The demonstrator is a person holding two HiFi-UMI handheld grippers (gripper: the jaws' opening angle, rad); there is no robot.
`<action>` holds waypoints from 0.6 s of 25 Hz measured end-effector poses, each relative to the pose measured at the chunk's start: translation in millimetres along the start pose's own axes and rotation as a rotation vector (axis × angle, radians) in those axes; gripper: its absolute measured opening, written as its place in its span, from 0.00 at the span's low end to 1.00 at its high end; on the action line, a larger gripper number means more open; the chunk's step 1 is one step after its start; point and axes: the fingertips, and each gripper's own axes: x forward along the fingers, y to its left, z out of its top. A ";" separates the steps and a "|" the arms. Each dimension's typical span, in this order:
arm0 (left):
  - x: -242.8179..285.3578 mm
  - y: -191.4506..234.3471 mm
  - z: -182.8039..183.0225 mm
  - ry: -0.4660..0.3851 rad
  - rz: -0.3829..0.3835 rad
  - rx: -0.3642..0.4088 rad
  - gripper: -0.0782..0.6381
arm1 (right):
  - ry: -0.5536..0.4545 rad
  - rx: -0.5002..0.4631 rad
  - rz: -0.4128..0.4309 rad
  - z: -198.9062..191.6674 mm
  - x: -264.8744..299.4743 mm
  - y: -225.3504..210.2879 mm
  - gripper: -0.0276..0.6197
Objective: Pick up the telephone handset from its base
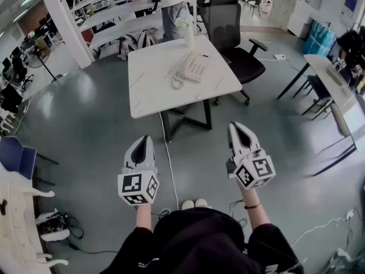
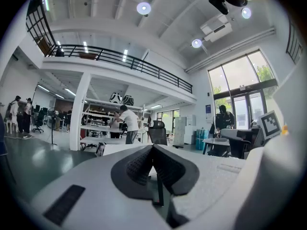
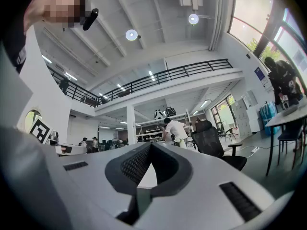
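A cream telephone point(image 1: 194, 68) stands on the white table point(image 1: 151, 93), well ahead of me. Its handset point(image 1: 183, 67) lies in the base along the left side, with a coiled cord point(image 1: 177, 84) hanging off the front. My left gripper point(image 1: 144, 139) is held low and near my body, far short of the table, with its jaws shut and nothing between them. The right gripper point(image 1: 234, 126) is held level with it, also shut and empty. The left gripper view shows the left gripper point(image 2: 152, 148) with its tips together, and the right gripper view shows the same of the right gripper point(image 3: 150, 145). The telephone is hidden in both gripper views.
A white vase point(image 1: 187, 32) stands at the table's far edge. A black office chair point(image 1: 230, 30) sits behind the table on the right, and a person point(image 1: 169, 4) stands at shelves beyond. A cable point(image 1: 167, 153) runs across the grey floor. Another desk point(image 1: 337, 90) is at the right.
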 end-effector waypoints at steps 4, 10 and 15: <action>1.0 -2.0 -1.0 0.001 0.002 -0.001 0.11 | 0.001 0.000 -0.001 0.8 -1.0 -2.2 0.03; 6.0 -2.3 -2.8 0.005 0.013 -0.007 0.11 | -0.005 0.018 0.003 1.0 1.2 -9.4 0.03; 12.5 -7.5 -6.8 0.007 0.018 -0.019 0.11 | -0.010 0.012 0.018 -0.7 1.7 -16.0 0.03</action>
